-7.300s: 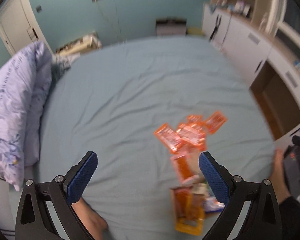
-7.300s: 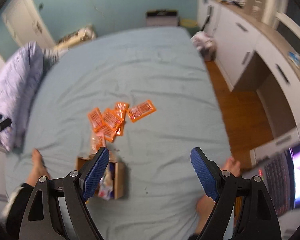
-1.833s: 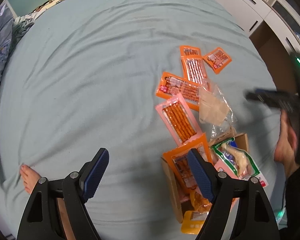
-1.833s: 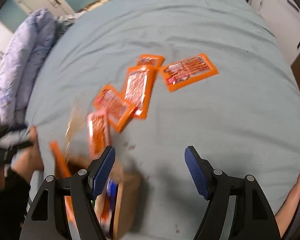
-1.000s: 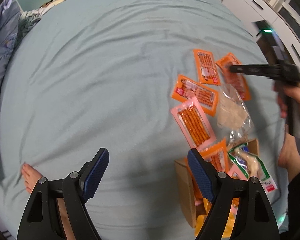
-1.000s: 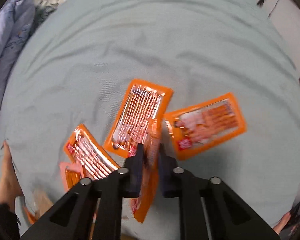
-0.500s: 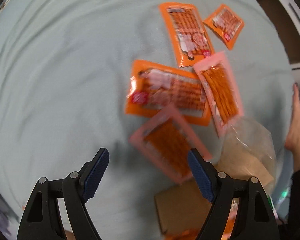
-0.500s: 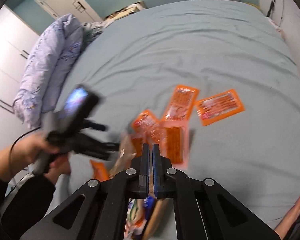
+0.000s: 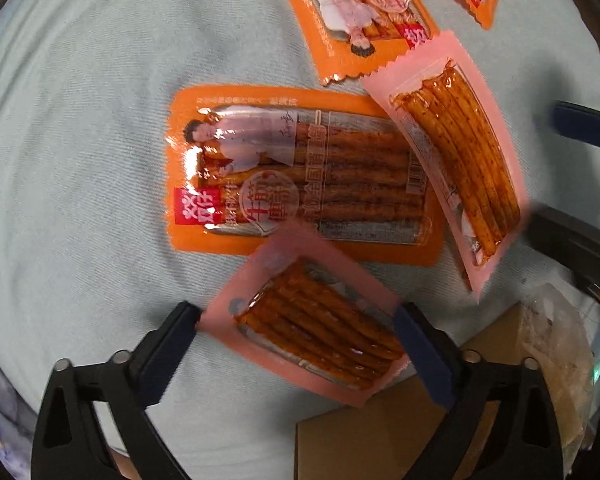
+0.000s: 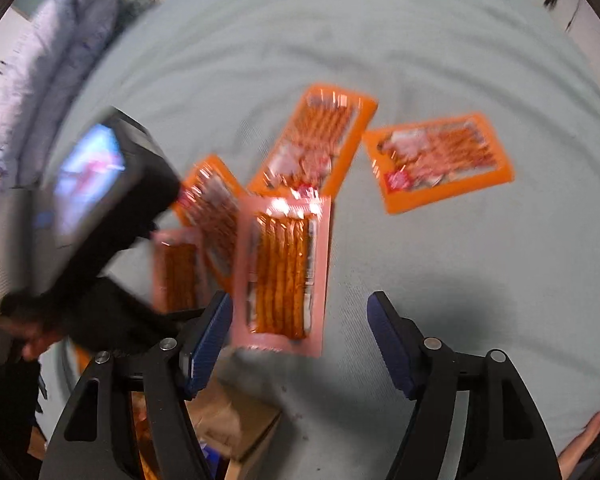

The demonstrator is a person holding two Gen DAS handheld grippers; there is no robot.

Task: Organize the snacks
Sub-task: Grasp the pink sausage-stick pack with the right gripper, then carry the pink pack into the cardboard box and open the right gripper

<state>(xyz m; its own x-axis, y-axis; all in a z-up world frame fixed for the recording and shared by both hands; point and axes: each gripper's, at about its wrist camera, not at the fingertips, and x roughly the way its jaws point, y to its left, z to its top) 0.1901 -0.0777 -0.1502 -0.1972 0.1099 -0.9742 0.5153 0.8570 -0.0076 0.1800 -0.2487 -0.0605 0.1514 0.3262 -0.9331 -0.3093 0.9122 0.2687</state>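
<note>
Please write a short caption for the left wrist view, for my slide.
Open left hand-held gripper straddling a pink snack packet among orange packets on a bed.

My left gripper (image 9: pixel 296 320) sits low in its frame, jaws spread wide apart. My right gripper (image 10: pixel 300 312) sits bottom centre of its own view, jaws spread too, with my left hand (image 10: pixel 40 340) blurred at the left edge.

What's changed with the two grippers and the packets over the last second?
The right gripper, shut on a packet a second ago, now has open jaws; a pink packet of orange sticks lies just ahead of it. The left gripper has dropped low, straddling another pink stick packet, jaws open as before. The brown cardboard box stays put.
</note>
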